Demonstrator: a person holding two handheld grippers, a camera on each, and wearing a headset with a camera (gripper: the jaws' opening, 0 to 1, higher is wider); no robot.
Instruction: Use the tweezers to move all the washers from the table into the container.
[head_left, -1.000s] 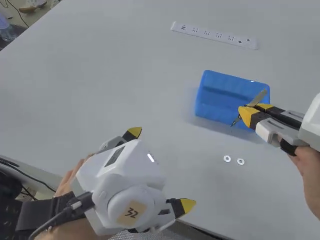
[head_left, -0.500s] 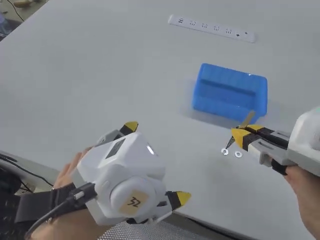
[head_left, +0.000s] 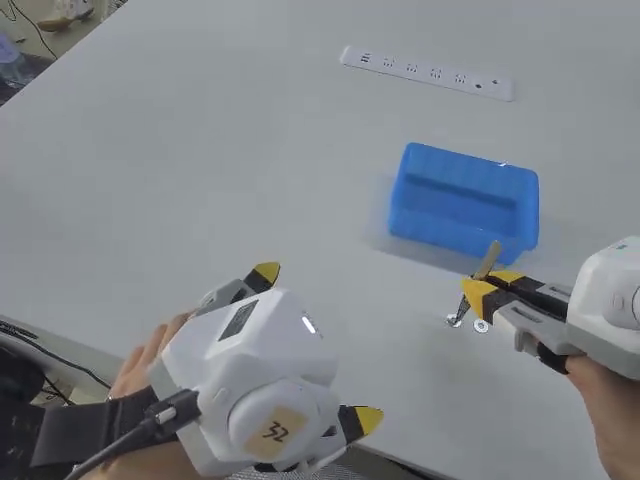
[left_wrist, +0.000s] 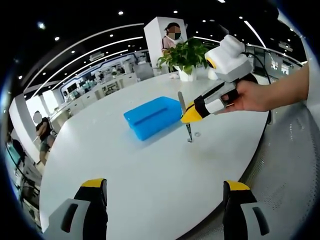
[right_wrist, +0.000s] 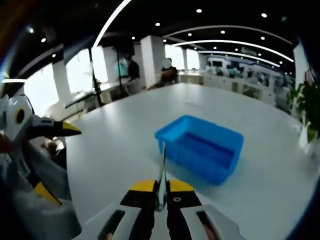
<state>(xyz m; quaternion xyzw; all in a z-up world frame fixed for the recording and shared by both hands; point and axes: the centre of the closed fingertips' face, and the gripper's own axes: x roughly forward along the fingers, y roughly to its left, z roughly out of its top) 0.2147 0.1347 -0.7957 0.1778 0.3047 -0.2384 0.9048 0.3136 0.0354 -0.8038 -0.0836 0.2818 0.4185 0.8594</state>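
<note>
The right hand-held gripper (head_left: 483, 293) has come down from above the container (head_left: 465, 195) to the counter (head_left: 200, 150), at the lower right of the head view. Its jaws are closed narrow on the tweezers (right_wrist: 162, 162). The tweezers' tip stands at the left one of two washers (head_left: 481, 325), which lie just below the container. The left hand-held gripper (head_left: 315, 346), at the lower left, has its jaws wide apart and holds nothing. A power strip (head_left: 428, 72) lies at the top.
</note>
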